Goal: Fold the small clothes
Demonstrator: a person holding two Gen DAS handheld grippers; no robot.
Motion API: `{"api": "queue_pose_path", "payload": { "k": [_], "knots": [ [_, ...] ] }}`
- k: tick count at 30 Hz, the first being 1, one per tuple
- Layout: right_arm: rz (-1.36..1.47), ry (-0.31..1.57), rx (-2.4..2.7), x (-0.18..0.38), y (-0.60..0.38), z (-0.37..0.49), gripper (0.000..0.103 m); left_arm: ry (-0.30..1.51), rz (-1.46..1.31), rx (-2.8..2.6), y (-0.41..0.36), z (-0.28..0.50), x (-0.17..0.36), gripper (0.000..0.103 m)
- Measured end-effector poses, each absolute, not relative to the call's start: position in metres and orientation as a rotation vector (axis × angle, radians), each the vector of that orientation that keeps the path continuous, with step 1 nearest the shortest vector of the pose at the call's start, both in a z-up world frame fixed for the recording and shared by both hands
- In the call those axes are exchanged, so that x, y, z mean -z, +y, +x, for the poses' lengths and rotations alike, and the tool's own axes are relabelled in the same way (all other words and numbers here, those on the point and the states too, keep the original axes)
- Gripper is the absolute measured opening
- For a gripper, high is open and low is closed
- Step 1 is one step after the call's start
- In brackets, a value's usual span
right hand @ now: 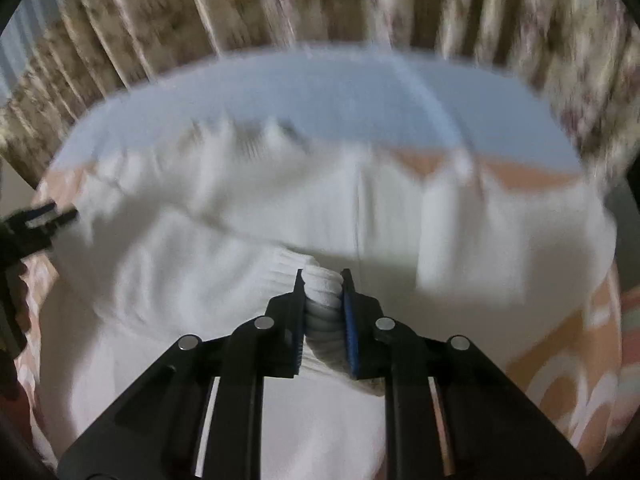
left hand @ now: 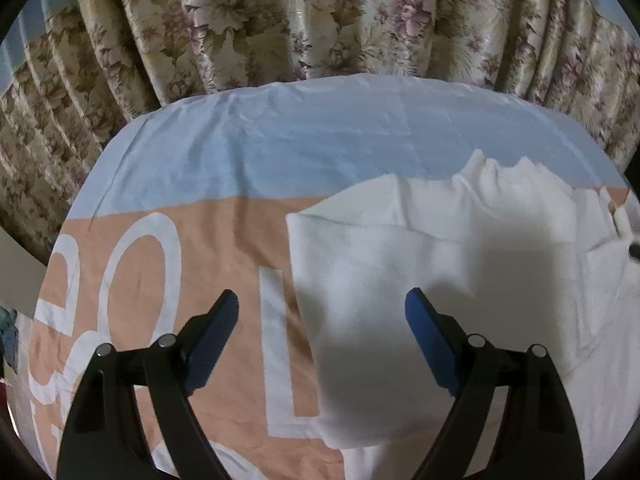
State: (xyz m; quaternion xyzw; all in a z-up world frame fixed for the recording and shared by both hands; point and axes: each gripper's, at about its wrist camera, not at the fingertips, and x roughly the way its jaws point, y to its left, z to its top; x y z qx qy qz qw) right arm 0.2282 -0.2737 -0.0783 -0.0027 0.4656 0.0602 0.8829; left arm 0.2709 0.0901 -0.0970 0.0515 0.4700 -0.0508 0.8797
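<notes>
A flowered curtain (left hand: 320, 20) hangs behind a bedsheet (left hand: 224, 152) of pale blue and peach with big white letters. On it lies the white knitted garment (left hand: 440, 264), partly folded, its left edge between the spread, empty fingers of the left gripper (left hand: 322, 300). The right gripper (right hand: 322, 276) is clamped on a ribbed fold of the garment's near edge.

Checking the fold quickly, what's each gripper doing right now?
Left gripper: open, holding nothing, above the white garment.
Right gripper: shut on the garment's ribbed edge.
</notes>
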Motion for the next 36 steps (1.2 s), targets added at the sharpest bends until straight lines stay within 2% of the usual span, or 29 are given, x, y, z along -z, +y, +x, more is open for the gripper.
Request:
{"api": "queue_pose_path", "payload": {
  "k": [3, 8, 9, 12, 14, 15, 16, 19, 24, 27, 30, 32, 33, 34, 36],
  "knots": [
    [-0.029, 0.881, -0.078, 0.07, -0.275, 0.249, 0.017, 0.981, 0.094, 0.096, 0.093, 0.274, 0.095, 0.086],
    [-0.057, 1.083, -0.049, 0.119, -0.286, 0.278, 0.021, 1.023, 0.128, 0.121, 0.087, 0.287, 0.111, 0.085],
    [-0.058, 1.079, -0.048, 0.121, -0.289, 0.274, 0.025, 1.03, 0.134, 0.142, 0.084, 0.29, 0.114, 0.079],
    [-0.041, 1.077, -0.051, 0.118, -0.294, 0.268, 0.026, 1.058, 0.057, 0.237, 0.085, 0.297, 0.117, 0.053],
    [-0.046, 1.075, -0.053, 0.117, -0.293, 0.266, 0.027, 1.068, 0.041, 0.26, 0.085, 0.301, 0.114, 0.042],
    [-0.049, 1.073, -0.055, 0.117, -0.291, 0.266, 0.026, 1.067, 0.042, 0.27, 0.084, 0.302, 0.113, 0.027],
    [-0.05, 1.069, -0.06, 0.116, -0.29, 0.265, 0.025, 1.061, 0.047, 0.277, 0.084, 0.302, 0.11, 0.018],
    [-0.021, 1.044, -0.093, 0.11, -0.287, 0.264, 0.02, 1.046, 0.049, 0.284, 0.09, 0.302, 0.105, 0.012],
    [0.064, 1.024, -0.166, 0.097, -0.281, 0.267, 0.019, 1.046, -0.096, 0.27, 0.136, 0.302, 0.109, 0.012],
    [0.04, 1.051, -0.149, 0.106, -0.273, 0.275, 0.019, 1.056, -0.198, 0.311, 0.157, 0.306, 0.117, 0.019],
    [0.041, 1.084, -0.123, 0.119, -0.273, 0.282, 0.021, 1.048, -0.176, 0.309, 0.154, 0.305, 0.116, 0.029],
    [0.058, 1.074, -0.124, 0.118, -0.277, 0.284, 0.029, 1.036, -0.107, 0.278, 0.146, 0.301, 0.109, 0.044],
    [0.077, 1.056, -0.133, 0.114, -0.28, 0.281, 0.038, 1.023, -0.065, 0.249, 0.142, 0.298, 0.105, 0.058],
    [0.102, 1.028, -0.139, 0.107, -0.286, 0.275, 0.048, 1.002, -0.038, 0.234, 0.141, 0.293, 0.1, 0.061],
    [0.117, 0.998, -0.13, 0.099, -0.294, 0.266, 0.049, 0.965, -0.028, 0.264, 0.134, 0.284, 0.086, 0.061]
  ]
}}
